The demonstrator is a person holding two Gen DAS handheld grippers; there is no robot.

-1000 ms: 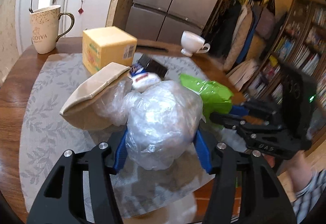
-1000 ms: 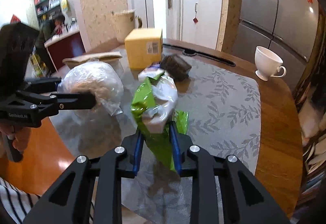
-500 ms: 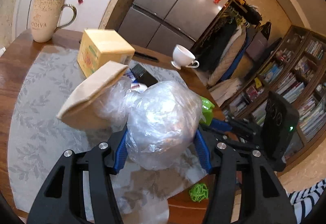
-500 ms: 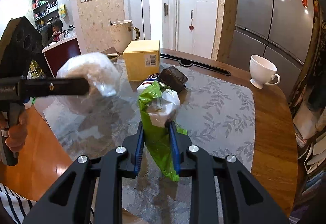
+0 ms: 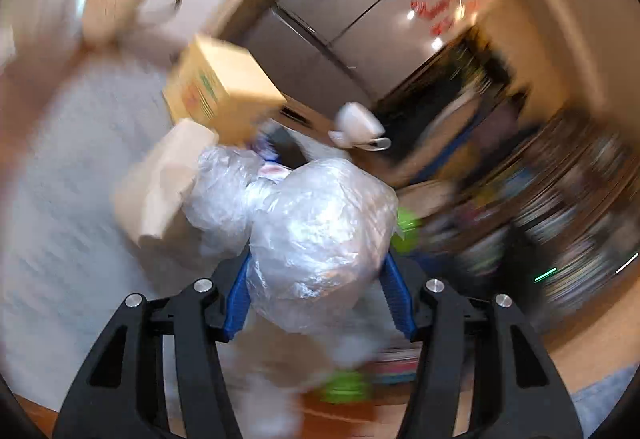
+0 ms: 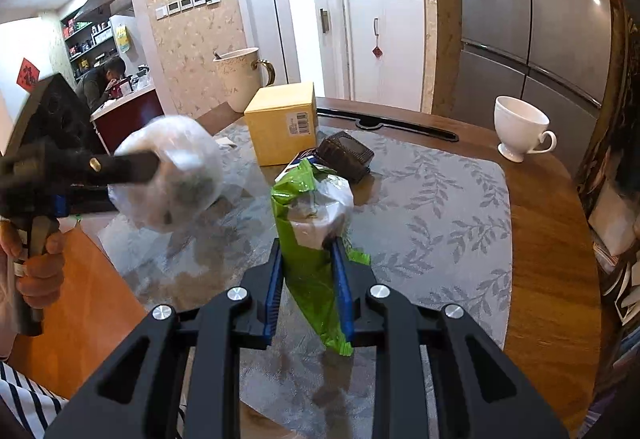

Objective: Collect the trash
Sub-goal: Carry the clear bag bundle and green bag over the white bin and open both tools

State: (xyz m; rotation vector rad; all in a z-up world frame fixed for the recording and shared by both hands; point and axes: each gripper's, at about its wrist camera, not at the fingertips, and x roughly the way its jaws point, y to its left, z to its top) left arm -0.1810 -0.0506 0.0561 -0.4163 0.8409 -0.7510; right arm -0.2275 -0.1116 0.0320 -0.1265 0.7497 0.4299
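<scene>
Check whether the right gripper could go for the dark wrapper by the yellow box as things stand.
Probably not yet. The right gripper is shut on the green bag, so its fingers are occupied. The dark wrapper lies uncovered just beyond it on the placemat, with nothing between.

R gripper [image 6: 307, 263] clamps green wrapper [image 6: 310, 271]; L gripper [image 6: 160, 167] grips clear bag [image 6: 180, 175].
</scene>
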